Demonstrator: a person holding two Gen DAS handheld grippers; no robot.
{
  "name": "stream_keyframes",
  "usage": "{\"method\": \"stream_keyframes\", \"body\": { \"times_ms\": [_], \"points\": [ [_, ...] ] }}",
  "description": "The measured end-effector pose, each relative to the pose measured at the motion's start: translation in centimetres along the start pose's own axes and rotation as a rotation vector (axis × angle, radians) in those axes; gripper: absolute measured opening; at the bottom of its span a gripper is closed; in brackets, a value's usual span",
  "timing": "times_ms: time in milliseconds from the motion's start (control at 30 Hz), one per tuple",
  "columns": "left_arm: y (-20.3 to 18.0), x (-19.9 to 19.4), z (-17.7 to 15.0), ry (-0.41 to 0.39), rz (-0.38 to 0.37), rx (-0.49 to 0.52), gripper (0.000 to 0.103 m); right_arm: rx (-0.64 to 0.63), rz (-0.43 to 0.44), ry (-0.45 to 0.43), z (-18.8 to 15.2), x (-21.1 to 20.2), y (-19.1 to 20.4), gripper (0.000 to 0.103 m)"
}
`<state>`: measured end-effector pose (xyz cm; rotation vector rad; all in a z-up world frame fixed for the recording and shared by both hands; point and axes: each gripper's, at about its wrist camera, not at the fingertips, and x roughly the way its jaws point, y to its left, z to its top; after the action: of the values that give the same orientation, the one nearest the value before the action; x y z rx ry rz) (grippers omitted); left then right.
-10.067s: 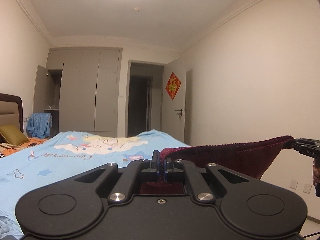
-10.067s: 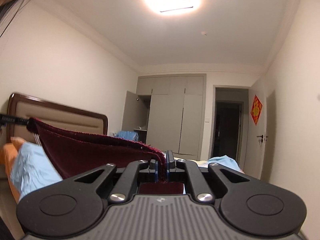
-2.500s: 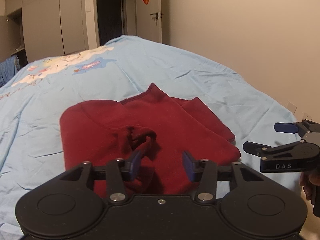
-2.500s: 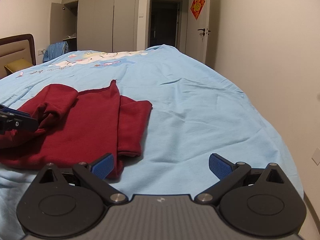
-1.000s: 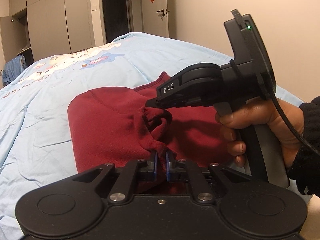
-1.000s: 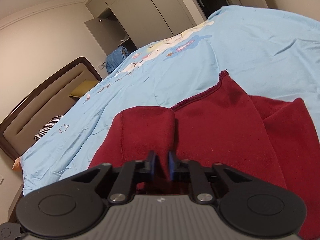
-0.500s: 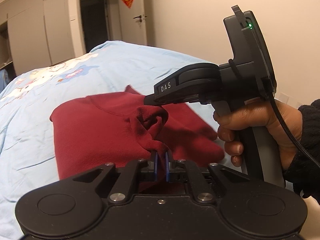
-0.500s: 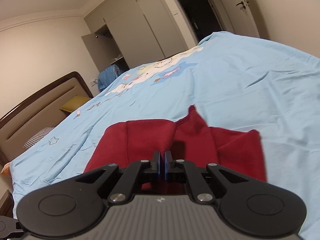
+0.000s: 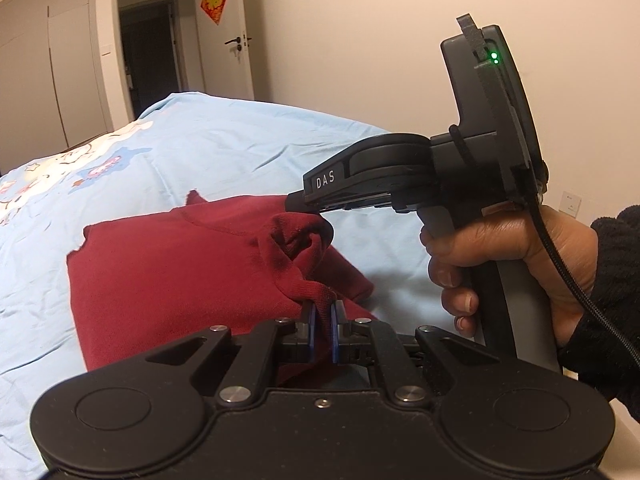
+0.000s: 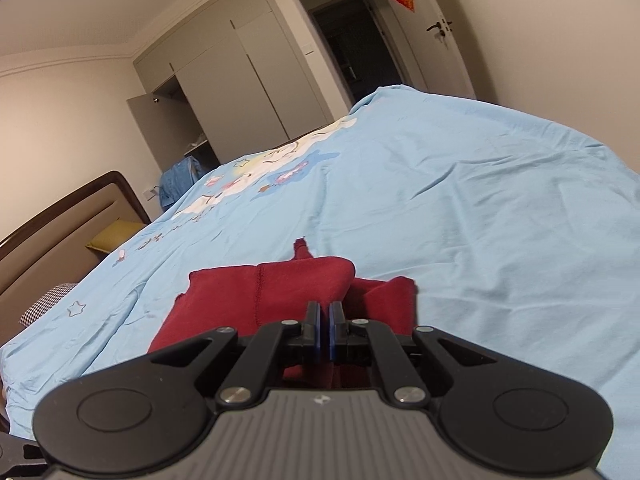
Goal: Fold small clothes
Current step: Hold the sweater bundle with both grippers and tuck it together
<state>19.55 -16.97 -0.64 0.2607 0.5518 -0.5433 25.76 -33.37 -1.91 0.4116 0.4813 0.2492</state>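
Note:
A dark red garment (image 9: 168,264) lies on the light blue bedsheet (image 9: 224,148), partly folded. My left gripper (image 9: 322,322) is shut on a bunched edge of the garment near me. My right gripper (image 9: 294,204) comes in from the right, held by a hand, and is shut on the same raised fold a little further away. In the right wrist view the right gripper (image 10: 324,330) is shut on the red garment (image 10: 280,292), which lies folded just ahead on the bedsheet (image 10: 460,216).
A brown headboard (image 10: 64,220) and a yellow pillow (image 10: 116,232) are at the left. Grey wardrobes (image 10: 224,80) and an open dark doorway (image 10: 352,52) stand beyond the bed. The bed's edge and a wall with a socket (image 9: 571,202) are at the right.
Both grippers, open 2.5 s ago, have shut on the garment. Over the last second they have lifted the pinched fold and drawn it across the garment; the folded stack looks narrower.

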Motion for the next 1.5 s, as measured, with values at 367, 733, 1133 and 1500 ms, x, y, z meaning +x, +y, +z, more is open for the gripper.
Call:
{"method": "stream_keyframes", "body": {
  "times_ms": [367, 733, 1133, 1500],
  "points": [
    [0.9, 1.6, 0.9, 0.014, -0.028, 0.005, 0.007, 0.043, -0.050, -0.007, -0.7, -0.9, -1.5, 0.005],
    [1.0, 2.7, 0.6, 0.028, -0.036, -0.002, 0.007, 0.053, -0.080, 0.002, -0.9, -0.6, -2.1, 0.005],
    [2.3, 2.8, 1.0, 0.034, -0.090, -0.066, 0.011, 0.063, -0.096, 0.026, -1.6, 0.0, -2.5, 0.005],
    [5.0, 1.1, 1.6, -0.018, -0.101, -0.201, 0.057, 0.059, -0.123, 0.031, -1.5, -0.1, -2.4, 0.008]
  ]
}}
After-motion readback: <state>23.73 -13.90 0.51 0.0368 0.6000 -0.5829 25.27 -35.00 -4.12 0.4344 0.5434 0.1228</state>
